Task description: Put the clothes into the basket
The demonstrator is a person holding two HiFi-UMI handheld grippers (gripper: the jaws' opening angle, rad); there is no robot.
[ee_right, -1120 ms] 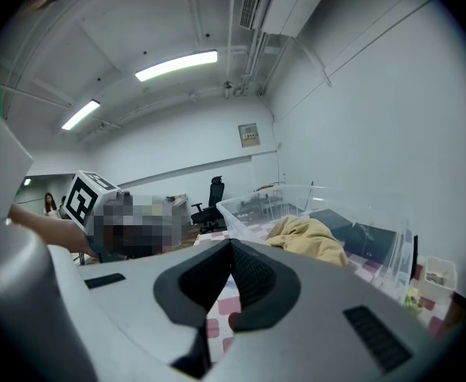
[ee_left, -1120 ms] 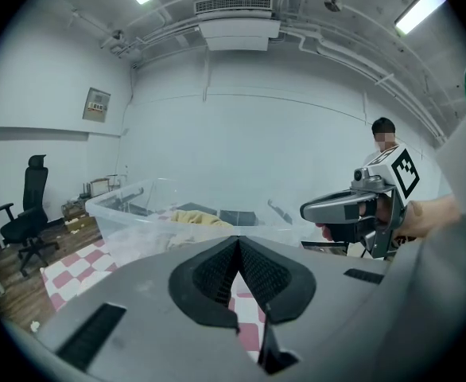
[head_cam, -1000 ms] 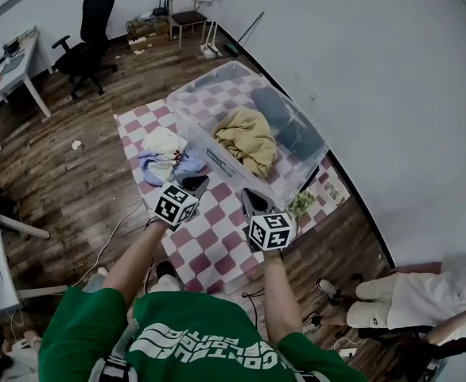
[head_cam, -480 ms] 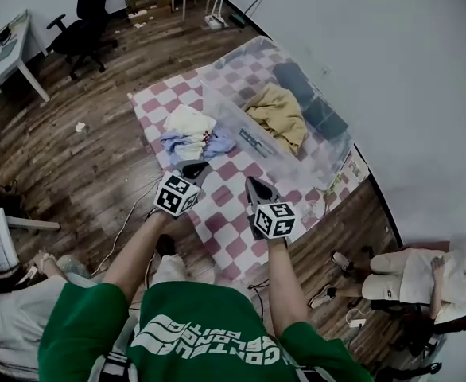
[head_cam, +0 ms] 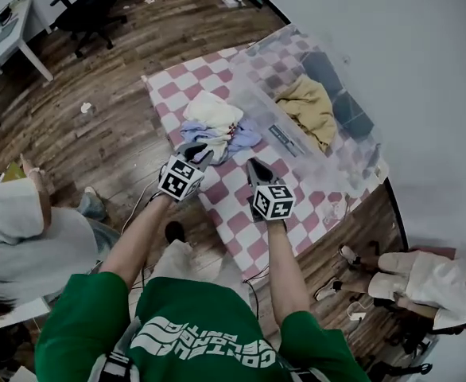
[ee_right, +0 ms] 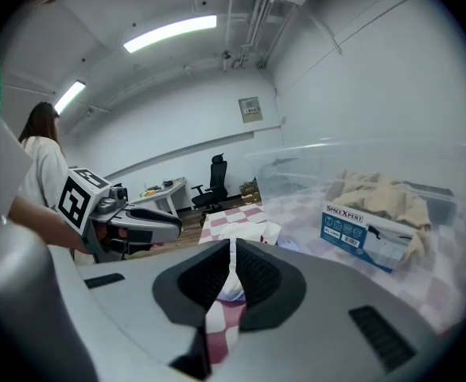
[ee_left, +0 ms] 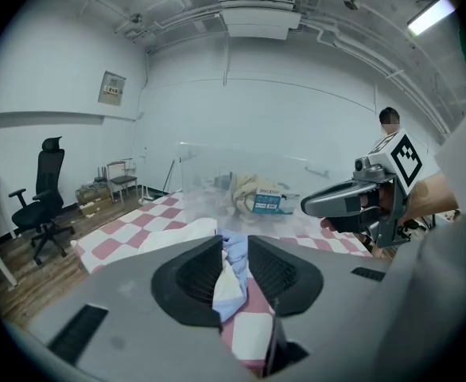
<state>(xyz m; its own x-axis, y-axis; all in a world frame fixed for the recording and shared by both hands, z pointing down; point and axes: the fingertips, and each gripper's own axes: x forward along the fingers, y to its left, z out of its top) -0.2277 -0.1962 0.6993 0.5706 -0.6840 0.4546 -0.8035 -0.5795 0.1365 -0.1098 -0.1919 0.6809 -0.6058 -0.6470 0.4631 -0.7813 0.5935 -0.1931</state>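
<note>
Seeing any change on your feed, operator?

Yes. Over the mat [head_cam: 233, 213], beside the basket [head_cam: 297, 146] with 1 tan garment [head_cam: 308, 106] already in it, I've brought both tools down and forward to the pile [head_cam: 213, 122]. My left gripper [head_cam: 195, 151] sits at the pile's near edge. Its jaws have just been opening, only a crack so far, with nothing pinched between them. My right gripper [head_cam: 258, 168] is closed and empty, just beside the pile. I judge a pick comes next.

And the clothes?

1 soft, crumpled heap, white on top and pale blue beneath, lying on the mat just outside the basket.
</note>
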